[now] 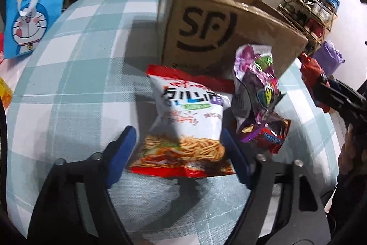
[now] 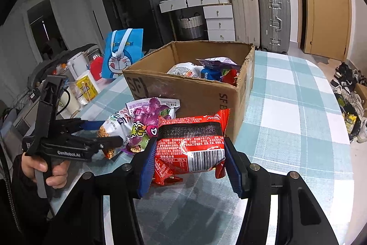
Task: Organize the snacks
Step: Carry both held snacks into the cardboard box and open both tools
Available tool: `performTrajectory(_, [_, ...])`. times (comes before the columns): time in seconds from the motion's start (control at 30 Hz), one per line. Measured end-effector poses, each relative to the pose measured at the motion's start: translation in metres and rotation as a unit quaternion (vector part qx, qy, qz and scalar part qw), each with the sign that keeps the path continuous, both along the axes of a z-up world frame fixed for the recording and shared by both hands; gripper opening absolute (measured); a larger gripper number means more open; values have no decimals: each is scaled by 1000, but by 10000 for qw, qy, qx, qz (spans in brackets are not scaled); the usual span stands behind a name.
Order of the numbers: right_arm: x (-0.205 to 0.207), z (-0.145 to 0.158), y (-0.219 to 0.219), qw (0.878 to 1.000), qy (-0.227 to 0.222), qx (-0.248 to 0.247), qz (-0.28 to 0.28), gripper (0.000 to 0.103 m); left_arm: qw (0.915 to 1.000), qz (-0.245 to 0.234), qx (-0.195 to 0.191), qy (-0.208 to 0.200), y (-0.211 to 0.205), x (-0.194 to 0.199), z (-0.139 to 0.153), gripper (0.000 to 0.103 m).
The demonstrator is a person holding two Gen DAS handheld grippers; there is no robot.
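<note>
A white and red noodle-snack bag (image 1: 188, 128) lies on the checked tablecloth (image 1: 68, 89) between the open fingers of my left gripper (image 1: 176, 141); the fingers stand apart from its sides. A purple snack bag (image 1: 257, 93) leans beside it, over a red packet. An open cardboard SF box (image 1: 220, 38) stands behind, holding several snack packs (image 2: 206, 70). My right gripper (image 2: 188, 158) is shut on a red snack packet (image 2: 192, 141), held just above the table in front of the box (image 2: 195, 93). The left gripper (image 2: 96, 132) also shows in the right wrist view, around the noodle bag (image 2: 114, 125).
A blue Doraemon bag (image 1: 32, 15) stands at the table's far left edge, with a kettle (image 2: 76, 65) and yellow carton (image 2: 87, 84) near it. Suitcases (image 2: 273, 20) and white drawers (image 2: 220, 22) stand behind. Shoes (image 2: 348, 89) lie on the floor at the right.
</note>
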State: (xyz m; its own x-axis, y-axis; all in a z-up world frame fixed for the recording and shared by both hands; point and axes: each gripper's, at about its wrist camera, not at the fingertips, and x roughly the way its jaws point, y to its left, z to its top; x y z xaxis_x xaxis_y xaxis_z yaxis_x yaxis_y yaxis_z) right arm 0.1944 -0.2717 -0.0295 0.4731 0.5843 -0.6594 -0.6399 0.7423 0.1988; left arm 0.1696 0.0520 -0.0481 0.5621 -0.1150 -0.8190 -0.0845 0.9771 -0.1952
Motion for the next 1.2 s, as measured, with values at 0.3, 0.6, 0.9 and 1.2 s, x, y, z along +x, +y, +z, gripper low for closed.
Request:
performTrajectory(0.3, [-1,2,0,10000,-24,20,3,55,9995,-125,81,-267,-9,-5,3,53])
performTrajectory(0.6, [-4,9,-5,9999,-109,108,-16,55,9984,-64,89,-547,-8,-20,22,48])
performTrajectory(0.9, [-7,15,-8,9996,-193,184,-44,55,9954,178,90,-936,2,-44,50,48])
performTrajectory(1.2, [-4,22,-9,9991,-297,289,-114,55,9905,174,79,-1359,5,-48,84,48])
